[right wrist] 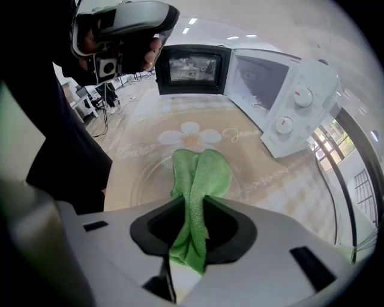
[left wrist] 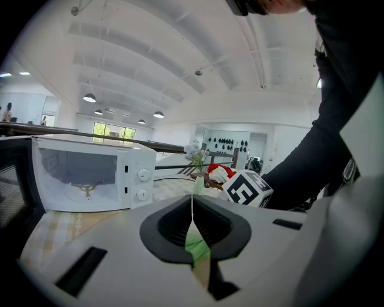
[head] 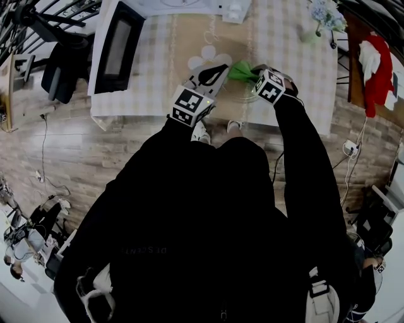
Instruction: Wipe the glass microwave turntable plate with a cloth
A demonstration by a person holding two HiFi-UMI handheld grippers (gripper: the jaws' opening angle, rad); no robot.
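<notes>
The clear glass turntable plate (head: 245, 96) is over the beige table runner, near the table's front edge. In the left gripper view its rim (left wrist: 192, 207) shows as a thin vertical line pinched between the jaws of my left gripper (left wrist: 193, 223), which is shut on it. My right gripper (right wrist: 191, 223) is shut on a green cloth (right wrist: 201, 174), and the cloth's free end lies against the plate's face (right wrist: 141, 180). In the head view the left gripper (head: 216, 76) and right gripper (head: 254, 74) meet at the plate, with the cloth (head: 240, 70) between them.
A white microwave (head: 117, 44) stands at the table's left with its door open and its cavity (left wrist: 84, 174) showing. A vase of pale flowers (head: 323, 17) is at the far right corner. A red garment (head: 379, 69) hangs beyond the table's right edge.
</notes>
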